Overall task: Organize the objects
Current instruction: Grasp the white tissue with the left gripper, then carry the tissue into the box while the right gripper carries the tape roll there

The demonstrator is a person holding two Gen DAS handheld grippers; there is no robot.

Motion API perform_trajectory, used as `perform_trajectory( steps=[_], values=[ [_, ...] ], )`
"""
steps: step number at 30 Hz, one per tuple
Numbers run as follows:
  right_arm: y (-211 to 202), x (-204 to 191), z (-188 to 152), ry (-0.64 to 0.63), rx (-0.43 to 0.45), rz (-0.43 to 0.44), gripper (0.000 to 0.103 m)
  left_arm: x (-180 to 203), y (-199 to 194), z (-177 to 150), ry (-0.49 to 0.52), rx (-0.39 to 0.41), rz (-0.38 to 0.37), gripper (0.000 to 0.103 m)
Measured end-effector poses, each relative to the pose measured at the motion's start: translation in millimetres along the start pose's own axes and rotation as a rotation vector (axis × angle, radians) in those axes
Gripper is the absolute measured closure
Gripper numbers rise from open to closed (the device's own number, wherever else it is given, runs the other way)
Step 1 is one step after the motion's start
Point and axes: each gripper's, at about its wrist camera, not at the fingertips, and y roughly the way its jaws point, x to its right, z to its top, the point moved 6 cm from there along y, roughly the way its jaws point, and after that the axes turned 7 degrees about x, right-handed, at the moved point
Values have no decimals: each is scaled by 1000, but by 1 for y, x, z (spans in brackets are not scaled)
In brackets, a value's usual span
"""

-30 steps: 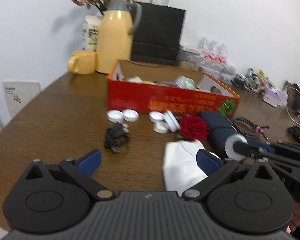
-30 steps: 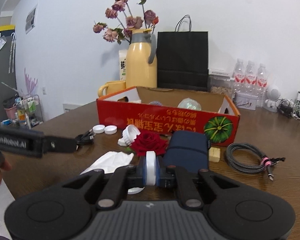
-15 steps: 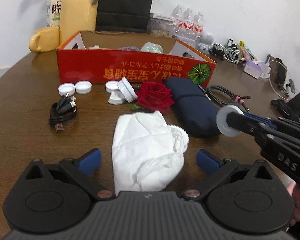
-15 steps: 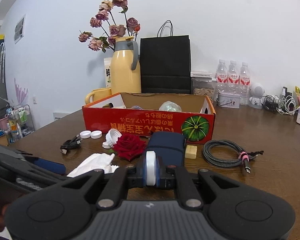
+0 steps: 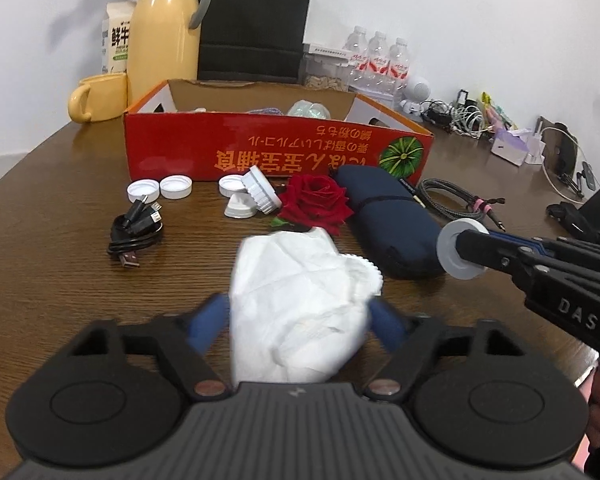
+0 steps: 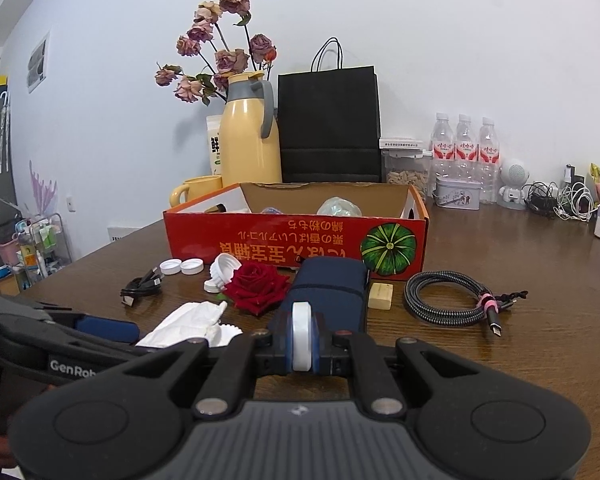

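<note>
The crumpled white tissue (image 5: 300,312) lay on the dark wood-grain bench (image 5: 52,280) at the near edge, between the blue pads of the left gripper (image 5: 300,320), whose jaws had just been closing in on it; the pads were blurred at its two flanks, and whether they already pressed it I could not tell. At about two o'clock from the tissue the right gripper (image 5: 460,254) hung above the bench, its jaws shut tight on a white bottle cap (image 5: 458,250) held on edge. At twelve o'clock of the tissue lay a red rose head (image 5: 316,202), touching a navy pouch (image 5: 388,220) at its three o'clock. More white caps (image 5: 244,194) sat at eleven o'clock, with a coiled black USB cable (image 5: 136,232) near ten o'clock. A braided cable (image 6: 448,296) with a pink tie lay at the pouch's three o'clock, and a small tan block (image 6: 381,295) rested between them. Behind all this stood an open red cardboard box (image 5: 276,156) printed with a green pumpkin. Further back, against the plain white wall (image 6: 460,40), stood a yellow mug (image 5: 96,98), a yellow thermos jug (image 6: 250,140), dried pink roses (image 6: 216,60), a black paper bag (image 6: 330,124) and three water bottles (image 6: 464,148). A wire rack of supplies (image 6: 32,248) stood at the room's far nine o'clock.
</note>
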Motion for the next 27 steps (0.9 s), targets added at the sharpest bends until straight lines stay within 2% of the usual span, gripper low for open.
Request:
perform_trajectory(
  steps=[7, 16, 27],
  values=[
    [-1, -1, -2, -2, -3, -1, 95, -3, -5, -1, -9, 15, -5, 42],
    [-2, 0, -3, -6, 0, -1, 95, -7, -14, 5, -8, 55, 0, 44],
    [18, -8, 29, -47, 61, 31, 95, -12, -18, 59, 44, 198, 45, 44]
  ],
)
